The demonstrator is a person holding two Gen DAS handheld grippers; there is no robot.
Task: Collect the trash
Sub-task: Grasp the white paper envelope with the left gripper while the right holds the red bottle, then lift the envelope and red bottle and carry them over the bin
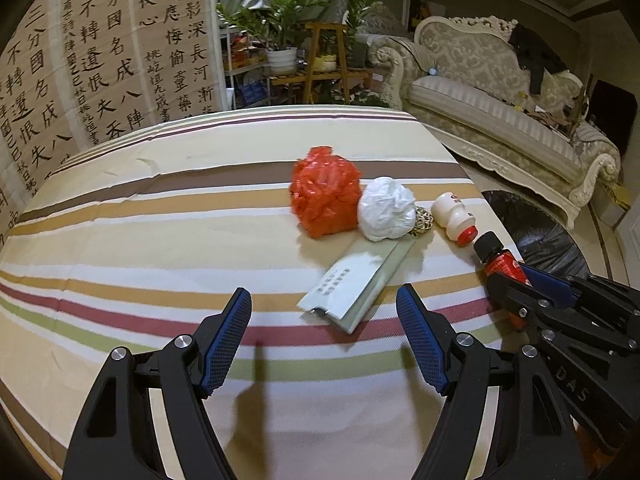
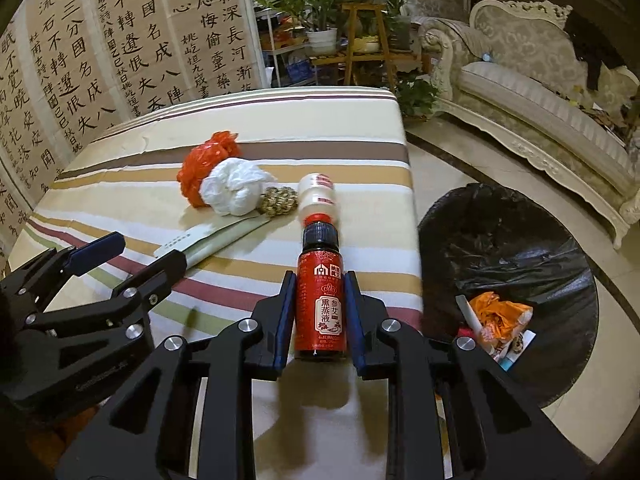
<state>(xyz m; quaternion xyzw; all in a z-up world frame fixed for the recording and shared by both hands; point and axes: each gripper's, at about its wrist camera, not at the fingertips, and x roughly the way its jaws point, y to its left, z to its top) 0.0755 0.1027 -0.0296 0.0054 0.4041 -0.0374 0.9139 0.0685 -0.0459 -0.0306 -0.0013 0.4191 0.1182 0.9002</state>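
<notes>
Near the tabletop's [image 2: 360,128] right edge, the right gripper [image 2: 320,312] pinches the red bottle [image 2: 321,304], cap pointing forward; the bin [image 2: 500,240] sits just rightward, while the left gripper [image 1: 324,336] waits spread wide.

Red bottle [image 1: 502,266]: in the left wrist view only cap and shoulder show; the rest sits behind the right gripper [image 1: 532,280].

Scrubber ball [image 1: 423,221]: mostly hidden behind the white crumpled bag [image 1: 386,208].

Flat packet [image 2: 212,238]: near end covered by the left gripper [image 2: 136,256] (print too small to read).

Bin [image 2: 512,248]: items inside jumbled, several unidentifiable.
</notes>
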